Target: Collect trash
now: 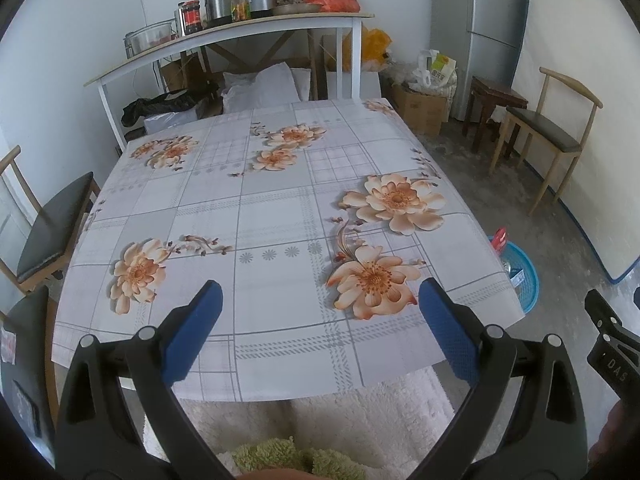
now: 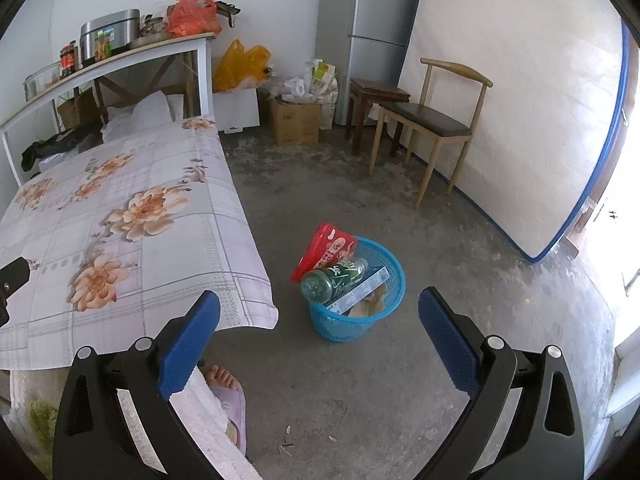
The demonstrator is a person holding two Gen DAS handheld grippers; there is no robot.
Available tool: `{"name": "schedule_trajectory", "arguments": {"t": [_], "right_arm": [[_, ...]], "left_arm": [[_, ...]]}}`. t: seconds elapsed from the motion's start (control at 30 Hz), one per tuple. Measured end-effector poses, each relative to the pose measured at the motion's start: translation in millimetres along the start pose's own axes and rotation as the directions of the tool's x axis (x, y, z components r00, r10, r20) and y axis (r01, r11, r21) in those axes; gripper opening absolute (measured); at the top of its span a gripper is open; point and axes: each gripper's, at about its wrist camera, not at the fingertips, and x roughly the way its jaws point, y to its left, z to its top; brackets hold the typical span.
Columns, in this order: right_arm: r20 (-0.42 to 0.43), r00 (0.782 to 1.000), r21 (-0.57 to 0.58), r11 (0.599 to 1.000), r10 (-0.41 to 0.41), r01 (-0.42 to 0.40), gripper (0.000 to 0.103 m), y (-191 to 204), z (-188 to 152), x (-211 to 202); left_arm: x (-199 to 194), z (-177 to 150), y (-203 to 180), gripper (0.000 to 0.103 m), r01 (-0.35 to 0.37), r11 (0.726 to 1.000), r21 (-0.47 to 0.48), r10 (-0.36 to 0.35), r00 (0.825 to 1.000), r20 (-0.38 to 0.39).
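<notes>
**Both grippers spread and empty; trash sitting in blue basket on floor**

Left gripper [image 1: 320, 312] held over near edge of table [image 1: 280, 364], blue pads [image 1: 194, 332] spread wide, nothing between them. Floral tablecloth [image 1: 260, 220] bare across whole surface in left wrist view. Part of right gripper's black body visible at far right of that view.

Right gripper [image 2: 320, 320] poised above concrete floor [image 2: 360, 400], right of table, pads likewise wide apart and gripping nothing. Blue basket [image 2: 340, 326] standing on floor just beyond fingertips, near table's right-hand corner. Inside basket: red snack packet [image 2: 324, 248] upright against far-left rim, green glass bottle [image 2: 332, 278] lying tilted with base toward camera, flat box [image 2: 360, 288] slanted beneath bottle, crumpled brownish paper [image 2: 368, 306] at bottom. Same basket [image 1: 524, 276] glimpsed at right in left wrist view, partly hidden by table edge.

A few small scraps [image 2: 286, 442], seed husks perhaps, scattered on floor near bottom centre. Person's foot in lilac slipper [image 2: 228, 396] at lower left beside pale fuzzy garment.

Far side: shelf [image 2: 120, 56] with jars, steel pot and orange bag; wooden chair [image 2: 432, 128] and stool by wall, fridge [image 2: 372, 32] in corner.
</notes>
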Motion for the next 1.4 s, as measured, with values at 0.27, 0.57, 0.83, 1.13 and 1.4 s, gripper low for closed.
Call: {"name": "schedule_trajectory", "arguments": {"t": [0.27,0.57,0.83,1.13,1.4], "right_arm": [[0.0,1.0,0.007,1.0,-0.001,0.001,0.096,-1.2,-0.1,-0.4],[0.001,1.0,0.011,1.0,0.0,0.0,0.096,-2.9,0.7,-0.2],[0.003,1.0,0.012,1.0,0.001,-0.001,0.097,-4.4,1.7,0.0],[0.003,1.0,0.013,1.0,0.001,-0.001,0.096,-5.0,2.0,-0.1],[0.005,1.0,0.015,1.0,0.002,-0.002,0.096,-5.2,2.0,-0.3]], "left_arm": [[2.9,-0.8,-0.7,0.095,0.001,1.0,-0.005,-0.001,1.0,-0.014],[3.6,-0.6,-0.3,0.095,0.001,1.0,-0.005,-0.001,1.0,-0.016],[3.5,-0.6,-0.4,0.095,0.001,1.0,-0.005,-0.001,1.0,-0.016],[3.5,-1.0,-0.8,0.095,0.001,1.0,-0.003,-0.001,1.0,-0.016],[2.8,-0.4,-0.7,0.095,0.001,1.0,-0.005,-0.001,1.0,-0.015]]}}
